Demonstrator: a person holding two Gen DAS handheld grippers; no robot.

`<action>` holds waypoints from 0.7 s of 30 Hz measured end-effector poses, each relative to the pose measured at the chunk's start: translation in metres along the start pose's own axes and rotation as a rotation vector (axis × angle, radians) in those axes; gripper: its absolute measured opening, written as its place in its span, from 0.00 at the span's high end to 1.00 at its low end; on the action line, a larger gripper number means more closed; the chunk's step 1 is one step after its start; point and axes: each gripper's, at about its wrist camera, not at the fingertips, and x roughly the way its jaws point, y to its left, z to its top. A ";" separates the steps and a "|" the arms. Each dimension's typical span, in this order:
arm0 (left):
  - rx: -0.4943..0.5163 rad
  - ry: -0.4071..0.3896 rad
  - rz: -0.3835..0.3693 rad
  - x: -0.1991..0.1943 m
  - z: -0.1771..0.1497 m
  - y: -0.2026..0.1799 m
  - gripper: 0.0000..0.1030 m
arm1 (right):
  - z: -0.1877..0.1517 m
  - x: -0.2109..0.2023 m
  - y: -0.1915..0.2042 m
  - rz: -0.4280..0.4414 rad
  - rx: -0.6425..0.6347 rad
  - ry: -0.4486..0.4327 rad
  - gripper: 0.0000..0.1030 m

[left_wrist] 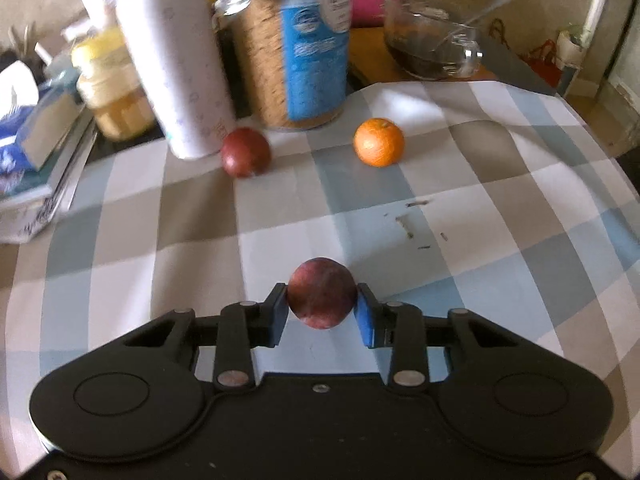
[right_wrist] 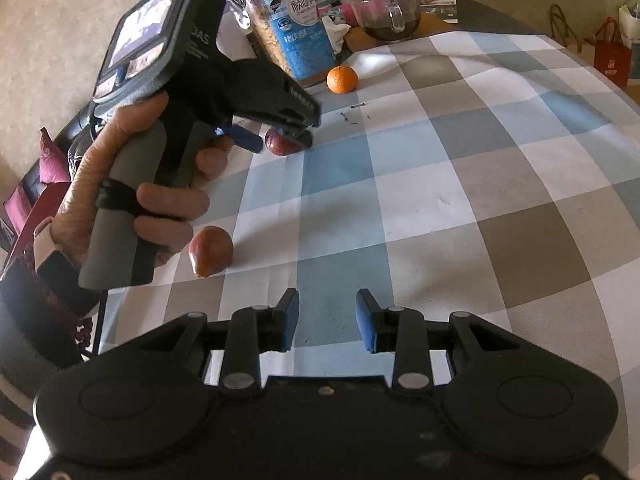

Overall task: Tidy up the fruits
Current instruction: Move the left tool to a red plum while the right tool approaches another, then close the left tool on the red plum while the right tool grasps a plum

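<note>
- Clear jar (right_wrist: 294, 28), upper centre of the right wrist view: blue label with white Chinese characters, too small to read surely; brown granular contents.
- Glass bowl (left_wrist: 430, 46), upper right of the left wrist view: dark liquid inside, a metal spoon (left_wrist: 486, 8) leaning in it.
- White tumbler (left_wrist: 176, 64), upper left: faint print, illegible. Beside it a yellow-lidded jar (left_wrist: 110, 88) of pale contents.
- Handle of the left tool, upper left of the right wrist view: lettering ending "DAS", partly hidden.
- Left claw (left_wrist: 322, 312), lower centre: blue pads clamped on a dark red plum (left_wrist: 322, 298), one pad on each side, over the checked cloth (left_wrist: 500, 208) of the tabletop.
- Second plum (left_wrist: 246, 152), by the tumbler's foot, left of centre.
- Orange (left_wrist: 379, 142), just right of centre, near the clear jar.
- Third plum (right_wrist: 211, 251), lower left of the right wrist view, near the person's hand (right_wrist: 132, 196).
- Right claw (right_wrist: 327, 320), lower centre: pads apart, nothing between them, held above the cloth.
</note>
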 end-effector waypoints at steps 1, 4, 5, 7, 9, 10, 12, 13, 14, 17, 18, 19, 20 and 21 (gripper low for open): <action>-0.017 0.008 0.005 -0.002 -0.002 0.005 0.57 | 0.000 -0.001 0.001 -0.004 -0.002 0.000 0.66; -0.053 0.017 0.023 -0.013 -0.011 0.023 0.57 | 0.001 -0.003 0.003 -0.006 -0.008 -0.002 0.66; -0.066 0.022 0.033 -0.019 -0.015 0.030 0.57 | 0.002 -0.003 0.004 -0.006 -0.009 -0.002 0.66; -0.087 0.029 0.057 -0.030 -0.024 0.044 0.57 | 0.005 -0.002 0.006 -0.004 -0.008 -0.001 0.66; -0.101 0.036 0.086 -0.042 -0.036 0.059 0.57 | 0.008 -0.001 0.010 0.004 -0.008 -0.003 0.66; -0.110 0.037 0.097 -0.048 -0.041 0.066 0.57 | 0.009 0.000 0.012 0.007 -0.005 -0.004 0.66; -0.126 0.039 0.106 -0.060 -0.055 0.077 0.57 | 0.012 0.003 0.017 0.017 0.003 -0.003 0.66; -0.137 0.043 0.110 -0.066 -0.062 0.084 0.57 | 0.013 0.004 0.020 0.023 0.008 -0.001 0.66; -0.149 0.045 0.107 -0.071 -0.070 0.089 0.57 | 0.015 0.006 0.023 0.030 0.013 0.000 0.66; -0.175 0.053 0.092 -0.083 -0.092 0.101 0.57 | 0.019 0.012 0.030 0.049 0.033 -0.009 0.66; -0.179 0.052 0.090 -0.086 -0.097 0.104 0.57 | 0.019 0.013 0.033 0.053 0.039 -0.016 0.66; -0.181 0.050 0.092 -0.089 -0.103 0.105 0.57 | 0.020 0.015 0.036 0.056 0.043 -0.024 0.66; -0.183 0.044 0.094 -0.093 -0.109 0.106 0.57 | 0.020 0.016 0.038 0.059 0.045 -0.033 0.66; -0.185 0.040 0.096 -0.096 -0.114 0.107 0.57 | 0.021 0.017 0.041 0.063 0.047 -0.046 0.66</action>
